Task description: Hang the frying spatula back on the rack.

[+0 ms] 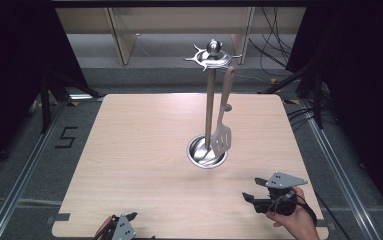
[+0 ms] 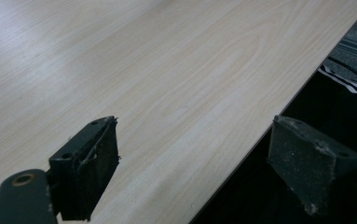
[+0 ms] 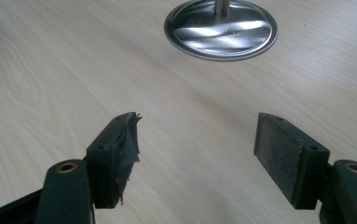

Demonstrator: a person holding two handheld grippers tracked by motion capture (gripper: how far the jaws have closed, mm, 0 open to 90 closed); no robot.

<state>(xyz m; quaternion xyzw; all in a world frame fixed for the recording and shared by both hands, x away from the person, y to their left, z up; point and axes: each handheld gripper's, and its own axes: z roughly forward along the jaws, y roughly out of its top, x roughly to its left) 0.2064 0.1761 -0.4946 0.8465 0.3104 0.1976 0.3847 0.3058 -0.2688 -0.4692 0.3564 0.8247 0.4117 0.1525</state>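
A steel utensil stand (image 1: 209, 100) rises from a round dish base (image 1: 207, 151) right of the table's middle. A slotted spatula (image 1: 223, 122) with a pale handle hangs from the stand's top hooks, its blade just above the base. My right gripper (image 1: 253, 189) sits near the front right, held by a hand, open and empty, with its jaws pointing left. In the right gripper view the jaws (image 3: 197, 156) stand wide apart and the dish base (image 3: 221, 28) lies ahead. My left gripper (image 1: 129, 217) is at the front edge, open and empty (image 2: 192, 168).
The light wood table (image 1: 144, 150) has bare surface around the stand. Dark curtains stand at both sides. Metal rails run along the floor, and cables lie at the back right. A wooden frame stands behind the table.
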